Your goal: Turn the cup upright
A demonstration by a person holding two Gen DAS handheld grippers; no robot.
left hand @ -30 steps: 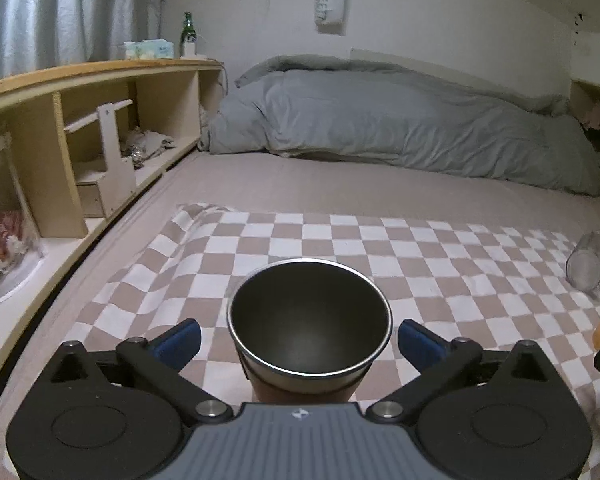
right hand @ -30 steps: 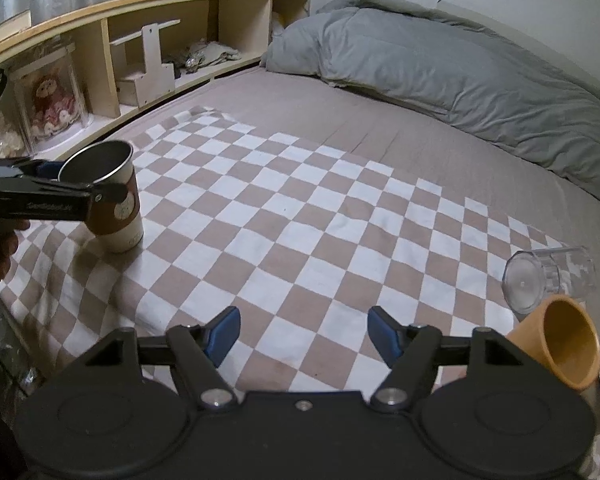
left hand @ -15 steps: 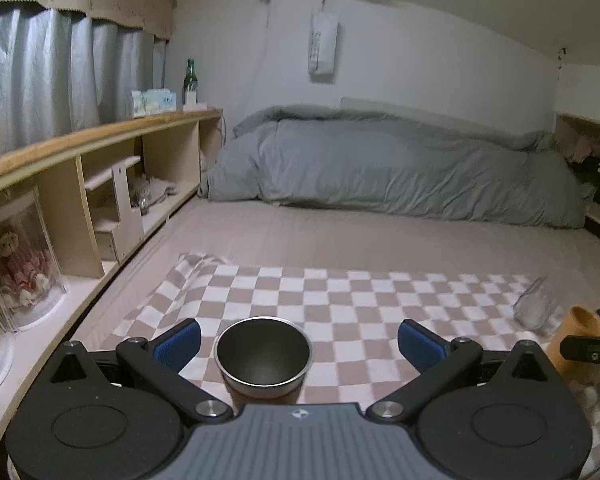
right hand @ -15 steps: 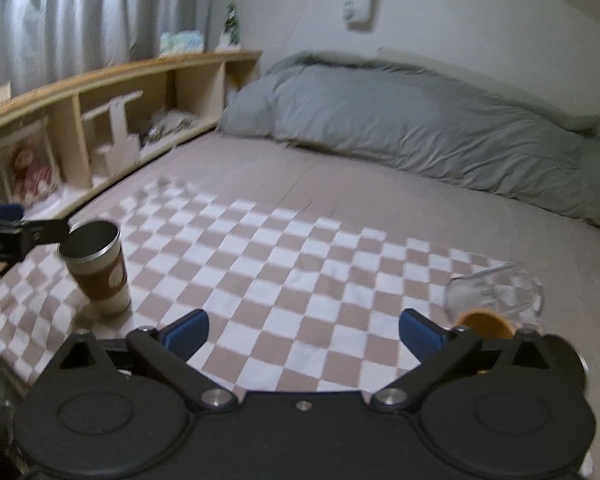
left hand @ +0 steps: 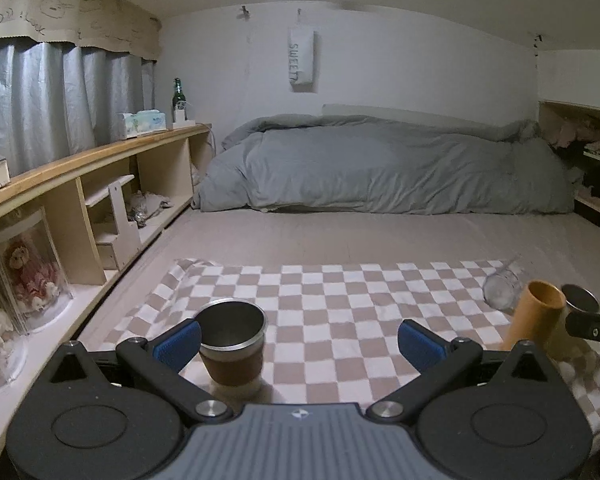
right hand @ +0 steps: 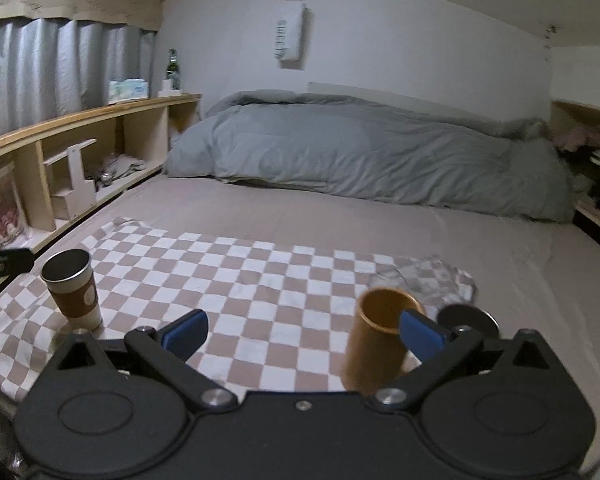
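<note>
A steel cup with a brown sleeve (left hand: 233,347) stands upright on the checkered cloth (left hand: 340,312), just inside my left gripper's left finger. My left gripper (left hand: 298,340) is open and empty. The cup also shows at the left of the right wrist view (right hand: 73,288). An orange cup (right hand: 380,340) stands upright, mouth up, beside the right finger of my open right gripper (right hand: 304,330). It also shows in the left wrist view (left hand: 534,320). A clear cup (left hand: 500,290) lies on its side behind it.
A dark round metal item (right hand: 466,318) sits right of the orange cup. A grey duvet (left hand: 380,168) lies across the far bed. A wooden shelf unit (left hand: 80,200) with a doll case (left hand: 24,272) runs along the left.
Both grippers pulled back and levelled. The steel cup now sits further off and to the left. The orange cup went from lying on its side to standing upright.
</note>
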